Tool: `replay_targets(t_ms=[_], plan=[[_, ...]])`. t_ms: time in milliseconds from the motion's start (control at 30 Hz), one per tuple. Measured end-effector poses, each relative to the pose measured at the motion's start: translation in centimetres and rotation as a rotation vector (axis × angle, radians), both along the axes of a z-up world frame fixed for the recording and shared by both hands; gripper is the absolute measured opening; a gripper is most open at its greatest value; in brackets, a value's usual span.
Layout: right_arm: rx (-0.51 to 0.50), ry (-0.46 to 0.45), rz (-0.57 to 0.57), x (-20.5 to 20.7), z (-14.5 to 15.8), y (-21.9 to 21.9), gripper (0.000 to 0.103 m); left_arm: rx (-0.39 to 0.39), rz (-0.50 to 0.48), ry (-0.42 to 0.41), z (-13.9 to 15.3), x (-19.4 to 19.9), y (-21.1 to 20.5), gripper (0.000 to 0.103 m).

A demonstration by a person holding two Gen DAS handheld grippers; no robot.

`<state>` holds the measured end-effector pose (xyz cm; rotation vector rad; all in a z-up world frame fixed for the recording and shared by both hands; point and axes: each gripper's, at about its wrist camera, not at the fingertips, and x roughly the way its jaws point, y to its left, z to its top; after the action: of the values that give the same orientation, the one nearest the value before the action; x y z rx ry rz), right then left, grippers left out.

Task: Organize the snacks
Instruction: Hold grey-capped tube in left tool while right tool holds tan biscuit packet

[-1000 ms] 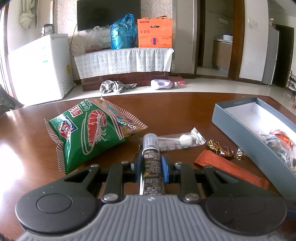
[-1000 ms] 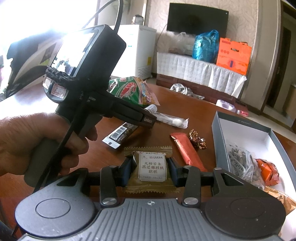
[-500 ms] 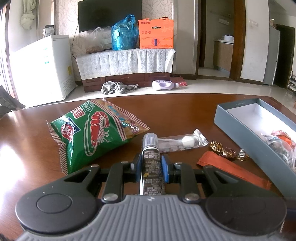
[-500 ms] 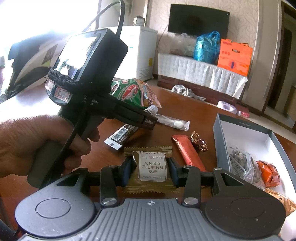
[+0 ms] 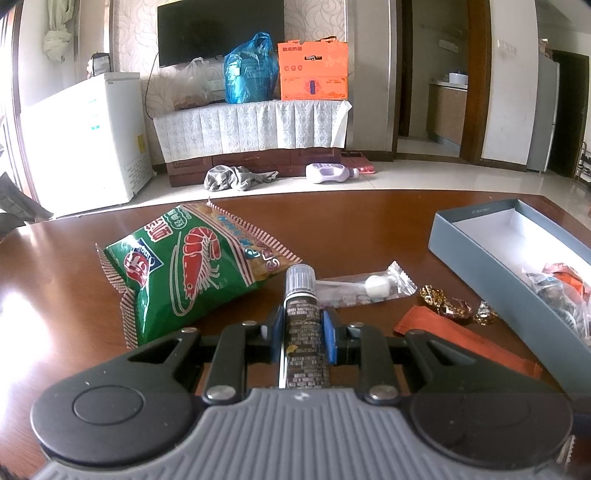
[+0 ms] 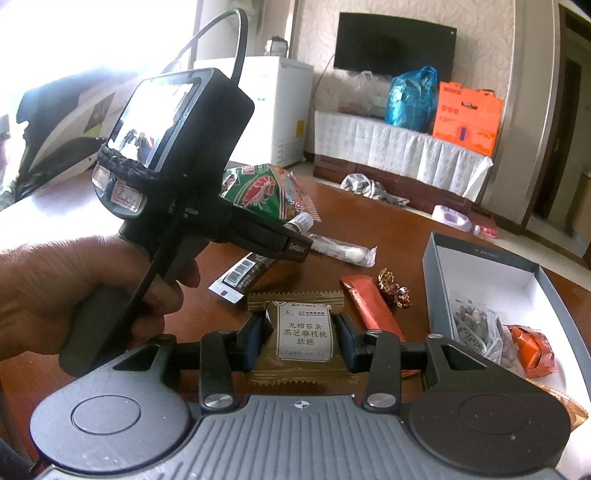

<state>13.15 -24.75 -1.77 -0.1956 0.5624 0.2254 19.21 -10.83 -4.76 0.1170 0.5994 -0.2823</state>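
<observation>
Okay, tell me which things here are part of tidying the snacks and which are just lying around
Part of the job:
left gripper shut on a dark stick packet
right gripper shut on a gold cake packet
green shrimp chips bag
grey box

Lying about:
blue plastic bag
orange carton
white freezer

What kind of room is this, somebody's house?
Most likely a home living room: a wall-mounted television above a cloth-covered cabinet, a small white fridge, and a wooden table strewn with snacks.
</observation>
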Motion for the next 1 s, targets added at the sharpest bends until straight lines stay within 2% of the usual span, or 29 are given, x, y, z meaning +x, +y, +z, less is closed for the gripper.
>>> replay_targets(t_ms=[633, 1000], plan=[[0.011, -0.021, 0.0, -0.5, 1.0, -0.4, 0.043, 0.009, 0.002, -0.014, 0.3, -0.2, -0.1, 0.021], [0.026, -0.046, -0.02, -1.7, 2.0, -1.7, 0.043, 0.016, -0.023, -0.04, 2.2, -0.9, -1.9, 0.021]])
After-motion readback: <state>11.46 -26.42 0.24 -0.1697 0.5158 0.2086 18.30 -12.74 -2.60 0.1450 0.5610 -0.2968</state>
